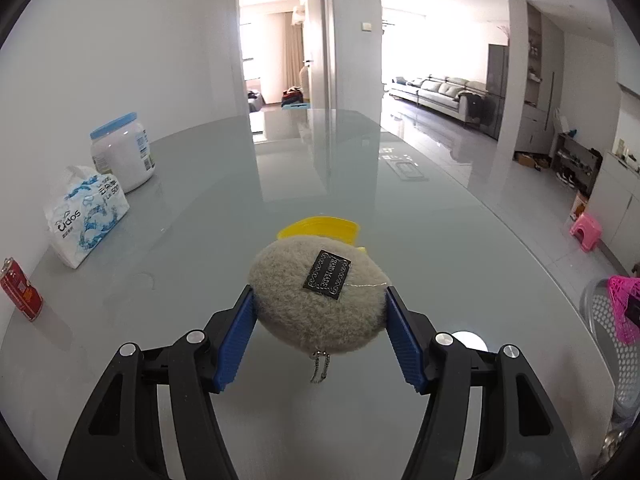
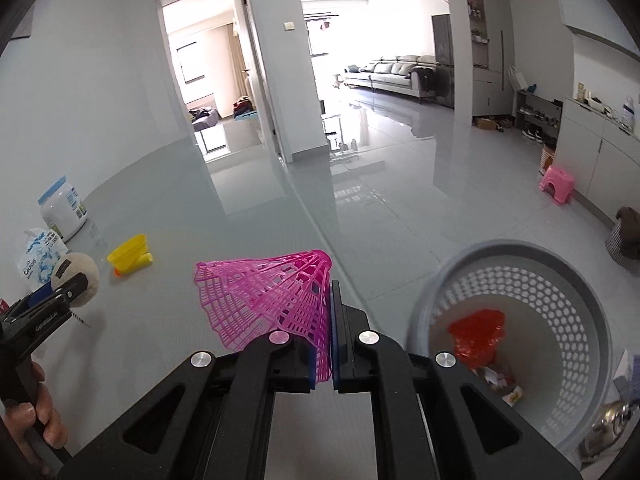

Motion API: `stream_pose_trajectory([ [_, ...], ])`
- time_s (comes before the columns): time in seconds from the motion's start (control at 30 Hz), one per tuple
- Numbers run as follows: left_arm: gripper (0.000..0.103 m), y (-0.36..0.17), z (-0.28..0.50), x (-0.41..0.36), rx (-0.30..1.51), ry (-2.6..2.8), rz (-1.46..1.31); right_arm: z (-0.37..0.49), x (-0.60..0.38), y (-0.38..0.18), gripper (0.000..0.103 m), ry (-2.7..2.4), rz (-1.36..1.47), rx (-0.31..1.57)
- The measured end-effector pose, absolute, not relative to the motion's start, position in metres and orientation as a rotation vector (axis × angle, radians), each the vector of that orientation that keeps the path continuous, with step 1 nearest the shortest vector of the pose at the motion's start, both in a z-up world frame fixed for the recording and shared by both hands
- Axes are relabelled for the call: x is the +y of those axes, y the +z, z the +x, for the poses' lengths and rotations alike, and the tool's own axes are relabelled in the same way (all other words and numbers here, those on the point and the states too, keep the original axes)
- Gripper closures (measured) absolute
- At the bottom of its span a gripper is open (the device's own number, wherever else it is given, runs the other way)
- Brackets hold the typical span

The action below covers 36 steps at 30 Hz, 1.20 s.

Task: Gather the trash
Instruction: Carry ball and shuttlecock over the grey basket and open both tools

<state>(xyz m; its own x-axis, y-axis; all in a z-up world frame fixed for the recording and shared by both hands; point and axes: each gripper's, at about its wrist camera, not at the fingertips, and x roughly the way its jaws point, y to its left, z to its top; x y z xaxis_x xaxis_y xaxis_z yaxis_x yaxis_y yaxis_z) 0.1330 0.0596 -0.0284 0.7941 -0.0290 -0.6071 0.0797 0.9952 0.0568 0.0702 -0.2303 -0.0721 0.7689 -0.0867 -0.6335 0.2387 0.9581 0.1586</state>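
Observation:
My left gripper [image 1: 320, 304] is shut on a beige fuzzy pouch [image 1: 316, 300] with a black label and a small chain, held just above the grey table [image 1: 200, 208]. It also shows in the right wrist view [image 2: 78, 278]. My right gripper [image 2: 330, 320] is shut on a pink plastic mesh cone [image 2: 264, 296], near the table's right edge. A grey perforated waste basket [image 2: 560, 280] stands on the floor to the right, with red wrapping [image 2: 478, 334] inside. A yellow plastic cup [image 1: 320, 229] lies on the table behind the pouch.
A tissue pack [image 1: 86, 216], a white jar with a blue lid [image 1: 122, 152] and a red can [image 1: 20, 290] stand along the table's left side by the wall. A pink stool [image 2: 557, 184] sits on the floor at the right.

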Motion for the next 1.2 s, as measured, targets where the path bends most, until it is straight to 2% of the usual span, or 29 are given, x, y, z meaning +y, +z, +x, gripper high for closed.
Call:
stream_pose_trajectory([
  [0.4, 0.041, -0.001, 0.07, -0.108, 0.608, -0.423, 0.191, -0.011, -0.356, -0.082, 0.098, -0.339, 0.364, 0.643],
  [0.6, 0.041, -0.011, 0.054, -0.178, 0.63, -0.555, 0.242, -0.033, -0.387, -0.084, 0.098, -0.371, 0.385, 0.637],
  [0.9, 0.041, -0.037, 0.062, -0.227, 0.722, -0.63, 0.278, -0.051, -0.412, -0.096, 0.098, -0.397, 0.414, 0.668],
  [1.2, 0.041, -0.058, 0.069, -0.267, 0.792, -0.682, 0.325, -0.033, -0.421, -0.113, 0.097, -0.395, 0.454, 0.712],
])
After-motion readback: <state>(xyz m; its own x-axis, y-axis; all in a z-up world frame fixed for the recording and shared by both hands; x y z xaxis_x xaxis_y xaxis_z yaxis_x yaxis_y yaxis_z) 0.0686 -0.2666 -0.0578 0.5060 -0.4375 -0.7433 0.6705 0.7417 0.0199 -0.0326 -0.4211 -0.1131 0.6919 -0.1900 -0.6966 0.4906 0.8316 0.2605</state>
